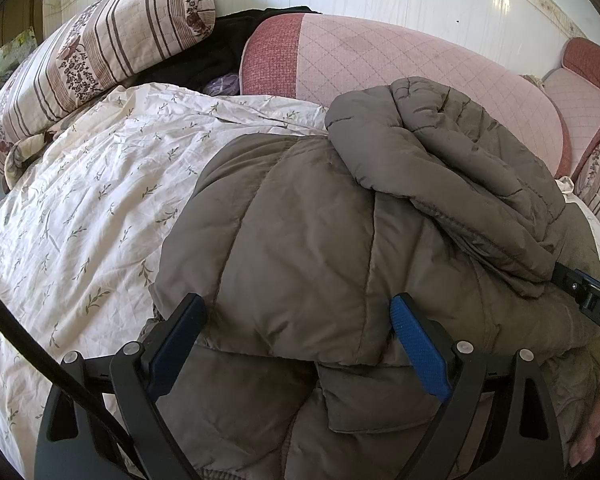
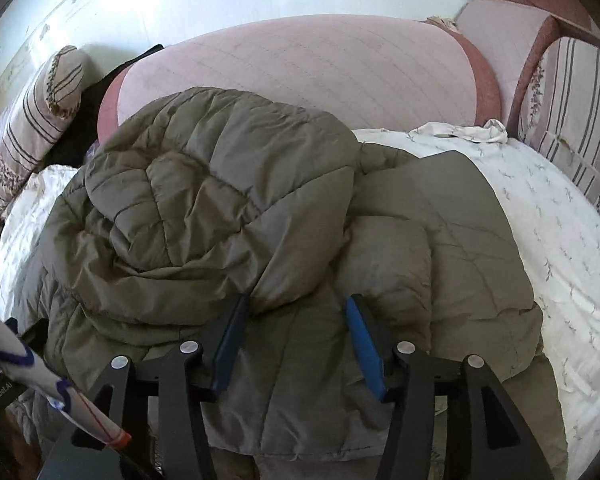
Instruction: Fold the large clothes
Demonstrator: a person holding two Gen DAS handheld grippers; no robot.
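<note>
Olive puffer jacket [image 1: 300, 240] on bedsheet [image 1: 80, 200], beneath spread left fingers [image 1: 418, 344], right fingers [image 2: 362, 344] apart.

Left tool [image 1: 298, 320] and right tool [image 2: 296, 322], jaws apart.

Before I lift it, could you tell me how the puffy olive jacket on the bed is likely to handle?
The quilted olive puffer jacket will probably flop and sag, since it already lies in soft bunched folds. It looks bulky yet likely light, judging by its puffed channels. Its smooth shell may slip between the open left hand-held gripper pads.
</note>
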